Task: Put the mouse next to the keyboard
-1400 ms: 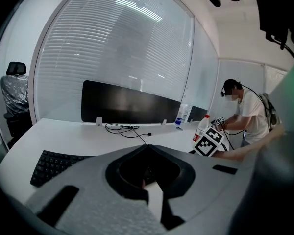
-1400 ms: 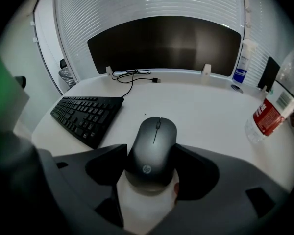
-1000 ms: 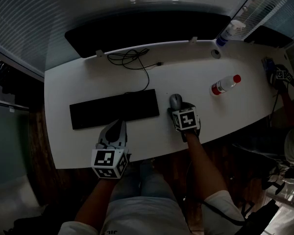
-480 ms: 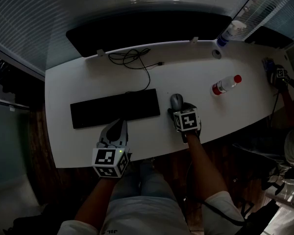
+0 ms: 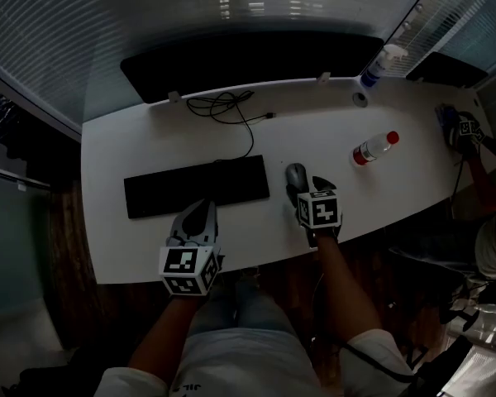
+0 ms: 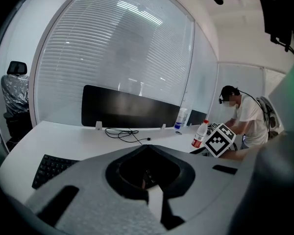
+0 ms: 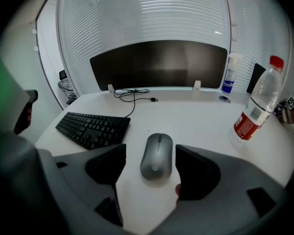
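Two claws are over the surface [image 5: 331,131]. The right claw [image 5: 304,190] has drawn back a little from the mouse [image 7: 157,156]. Its jaws are spread wide, and the mouse lies free between their tips, touching neither. The keyboard [image 5: 197,185] sits just left of that claw, so the placement looks finished. The left claw [image 5: 194,222] is clenched on nothing, with the keyboard just ahead of it.

Right tool [image 5: 305,192] slightly farther back from the mouse [image 5: 296,175] than before.
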The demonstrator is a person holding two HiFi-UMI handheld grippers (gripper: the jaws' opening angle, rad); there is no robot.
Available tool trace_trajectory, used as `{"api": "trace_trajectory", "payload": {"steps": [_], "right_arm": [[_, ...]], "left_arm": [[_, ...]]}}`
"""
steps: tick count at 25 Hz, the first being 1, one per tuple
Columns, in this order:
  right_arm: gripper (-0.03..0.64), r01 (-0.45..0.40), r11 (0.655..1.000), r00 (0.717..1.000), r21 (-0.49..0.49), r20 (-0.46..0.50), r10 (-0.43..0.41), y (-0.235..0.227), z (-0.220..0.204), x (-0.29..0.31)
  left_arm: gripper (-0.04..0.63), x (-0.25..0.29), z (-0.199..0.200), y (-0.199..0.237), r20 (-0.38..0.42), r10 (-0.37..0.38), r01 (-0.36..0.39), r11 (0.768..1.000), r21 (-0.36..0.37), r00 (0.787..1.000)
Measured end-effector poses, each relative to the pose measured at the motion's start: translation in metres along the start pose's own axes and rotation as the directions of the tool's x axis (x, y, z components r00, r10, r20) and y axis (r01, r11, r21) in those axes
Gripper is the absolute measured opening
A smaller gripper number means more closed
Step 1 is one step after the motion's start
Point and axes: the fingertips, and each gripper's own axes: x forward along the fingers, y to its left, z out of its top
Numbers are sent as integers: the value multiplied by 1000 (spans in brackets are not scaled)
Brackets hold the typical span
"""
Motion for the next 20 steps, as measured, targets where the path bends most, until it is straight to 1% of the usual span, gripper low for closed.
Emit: {"api": "trace_trajectory", "payload": {"steps": [1, 2, 4, 5, 7, 8, 10, 14, 18, 20], "right_arm": [[314, 4, 1000, 1000, 2, 18, -4, 3, 6, -7], [278, 13, 1000, 999, 1, 38, -13, 7, 12, -14], [158, 44, 999, 996, -10, 82, -43, 18, 21, -29], [114, 57, 998, 993, -16, 103, -55, 25, 24, -37], [42, 65, 998, 989, -28, 134, -60, 41, 28, -51], [26, 58, 998, 988, -35, 147, -52, 51, 30, -58], [6, 24, 999, 986, -48, 168, -15, 76, 32, -70], [6, -64, 995, 974, -71, 214, 78, 133, 32, -101], [6, -103, 990, 957, -97, 260, 125, 180, 32, -138], [6, -115, 988, 949, -105, 281, 140, 195, 31, -154]], "left_arm": [[5, -1, 3, 0, 4, 3, -3, 1000, 1, 1000], [5, -3, 6, 1, 7, 8, -8, 1000, 3, 1000], [5, -9, 7, 3, 8, 16, -16, 1000, 7, 1000], [5, -13, 6, 4, 5, 17, -17, 1000, 9, 1000], [5, -23, 4, 4, -7, 21, -21, 1000, 14, 1000], [5, -28, 2, 4, -15, 22, -21, 1000, 17, 1000], [5, -40, -3, 2, -30, 20, -20, 1000, 22, 999], [5, -71, -11, 1, -42, 32, -31, 999, 27, 999], [5, -105, -11, 4, -47, 72, -72, 997, 14, 996], [5, -120, -10, 6, -33, 85, -85, 996, 6, 996]]}}
